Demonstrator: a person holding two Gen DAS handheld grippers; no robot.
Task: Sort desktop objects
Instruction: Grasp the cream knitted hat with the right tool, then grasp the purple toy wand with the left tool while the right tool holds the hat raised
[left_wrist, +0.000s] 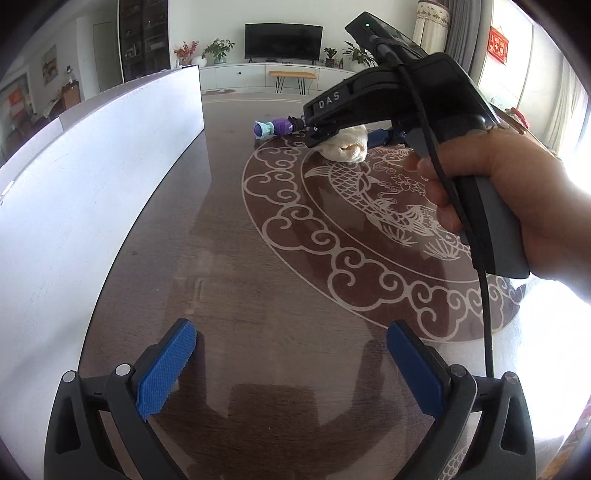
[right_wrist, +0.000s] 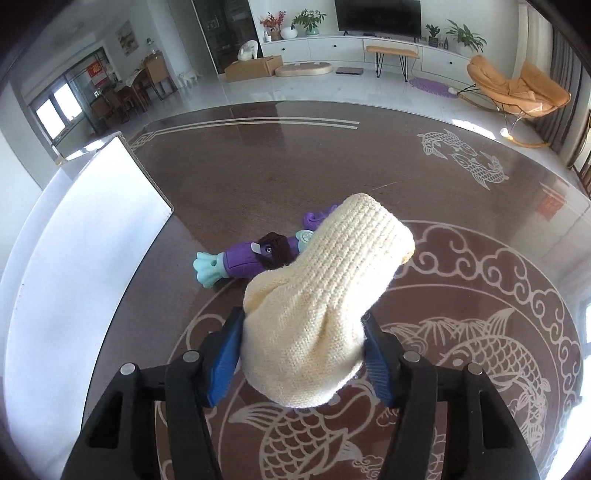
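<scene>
Gripping cream knit sock (right_wrist: 317, 295), right gripper (right_wrist: 303, 354) jaws clamped.

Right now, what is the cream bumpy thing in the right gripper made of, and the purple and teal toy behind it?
The cream knitted piece looks like soft yarn: rows of ribbed stitches show, and it bunches between the pads. The purple and teal toy looks like hard, smooth plastic, with moulded edges and a slight shine.

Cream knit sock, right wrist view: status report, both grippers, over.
Right hand-held gripper shut on cream knit sock. Left hand-held gripper open, empty. Purple toy lies right behind the sock.
</scene>
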